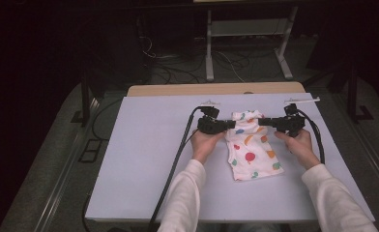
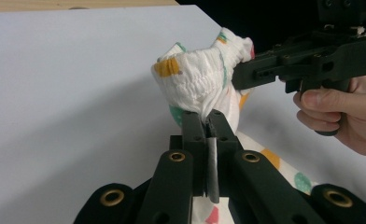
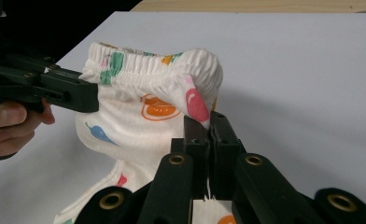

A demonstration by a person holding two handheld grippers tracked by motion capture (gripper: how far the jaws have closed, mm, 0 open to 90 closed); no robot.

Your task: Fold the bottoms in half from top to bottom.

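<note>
A small white garment (image 1: pixel 253 147) printed with coloured fruit lies in the middle of the white table, its gathered far end lifted off the surface. My left gripper (image 1: pixel 231 124) is shut on the left side of that elastic edge; in the left gripper view the cloth (image 2: pixel 195 79) bunches up right above my left gripper (image 2: pixel 208 116). My right gripper (image 1: pixel 262 122) is shut on the right side of the same edge, and the right gripper view shows the ruffled hem (image 3: pixel 158 79) stretched from my right gripper (image 3: pixel 208 122) across to the other one.
The white table sheet (image 1: pixel 144 159) has wide bare areas left and right of the garment. A wooden strip (image 1: pixel 216 89) runs along the far edge. Black cables (image 1: pixel 178 154) trail from the grippers toward the near edge. Metal frame legs (image 1: pixel 209 43) stand behind on the dark floor.
</note>
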